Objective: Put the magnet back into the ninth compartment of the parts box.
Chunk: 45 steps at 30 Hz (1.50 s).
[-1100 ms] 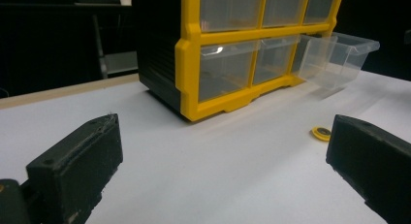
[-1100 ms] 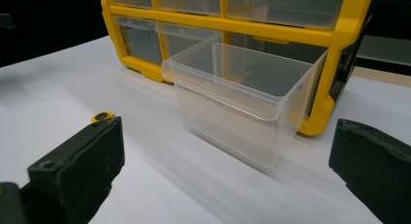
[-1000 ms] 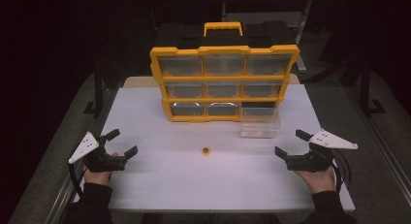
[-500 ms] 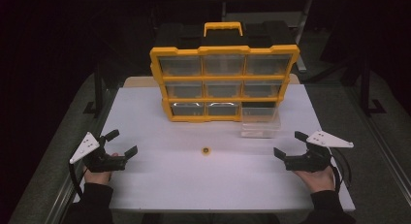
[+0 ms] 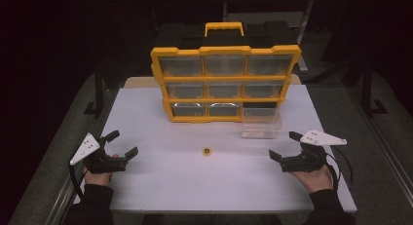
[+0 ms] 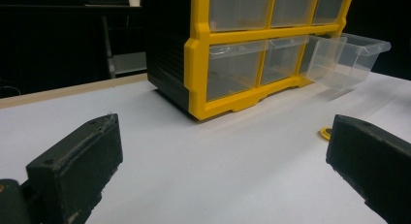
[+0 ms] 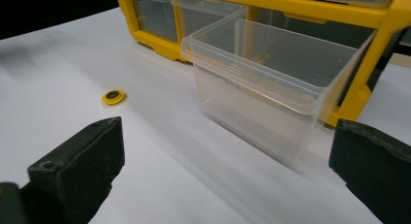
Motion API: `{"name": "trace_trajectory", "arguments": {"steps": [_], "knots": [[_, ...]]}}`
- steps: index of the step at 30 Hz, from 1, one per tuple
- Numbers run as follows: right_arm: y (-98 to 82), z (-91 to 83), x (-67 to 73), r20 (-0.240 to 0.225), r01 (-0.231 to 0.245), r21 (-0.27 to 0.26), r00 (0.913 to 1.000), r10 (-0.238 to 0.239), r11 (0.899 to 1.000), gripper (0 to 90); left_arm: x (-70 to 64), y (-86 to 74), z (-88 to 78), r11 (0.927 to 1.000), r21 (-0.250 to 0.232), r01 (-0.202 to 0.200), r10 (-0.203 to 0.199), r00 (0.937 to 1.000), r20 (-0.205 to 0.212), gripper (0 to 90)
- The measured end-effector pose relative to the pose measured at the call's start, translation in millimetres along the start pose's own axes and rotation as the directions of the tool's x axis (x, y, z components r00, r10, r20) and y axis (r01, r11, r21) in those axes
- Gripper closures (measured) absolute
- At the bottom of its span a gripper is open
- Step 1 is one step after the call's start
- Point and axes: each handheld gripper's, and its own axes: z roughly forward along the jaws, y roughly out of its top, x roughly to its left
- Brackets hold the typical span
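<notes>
Table: I see a white tabletop (image 5: pixel 160 186) from above, with my two hands coming in at its near edge, one at each side.

Left gripper: my left gripper (image 5: pixel 120 144) sits low at the near left of the table, held in a hand; its two black jaws stand wide apart with nothing between them.

Right gripper: my right gripper (image 5: pixel 285 146) sits at the near right, also in a hand; its jaws are spread wide too and hold nothing.

Yellow ring: a small yellow ring with a dark centre (image 5: pixel 208 151) lies flat on the bare table, roughly midway between the two grippers and a little farther from me than either, well apart from both. In the left gripper view the yellow ring (image 6: pixel 325 133) peeks out just beside the right-hand jaw; in the right gripper view the yellow ring (image 7: pixel 113 96) lies beyond the left-hand jaw.

Clear drawer: a clear plastic drawer (image 5: pixel 262 122) is out of the bottom right slot of the cabinet and rests on the table just in front of that slot. It looks empty. It lies ahead of my right gripper, near it but not touching.

Drawer cabinet: a yellow-framed organiser cabinet (image 5: pixel 225 84) with a carry handle stands upright at the far middle of the table, three rows of three clear drawers.
</notes>
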Motion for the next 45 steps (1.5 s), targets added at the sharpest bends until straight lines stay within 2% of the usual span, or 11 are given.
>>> {"name": "trace_trajectory", "arguments": {"steps": [8,20,45], "knots": [[11.5,1.9,6.6,-0.025,0.033,0.003,0.9991,-0.033,0.999,0.0,0.6,-0.4,-0.6,0.9999,-0.013,0.005,-0.005,1.0000,0.000,0.0],[19.2,16.6,22.3,-0.071,0.086,0.052,0.9941,-0.082,0.995,0.0,0.6,-0.7,-1.0,0.9999,-0.014,0.007,-0.007,1.0000,-0.002,0.0],[29.2,34.9,40.0,-0.134,0.130,0.098,0.9842,-0.116,0.987,0.0,0.6,-0.9,-0.8,0.9999,-0.010,0.002,-0.002,1.0000,-0.004,0.0]]}}
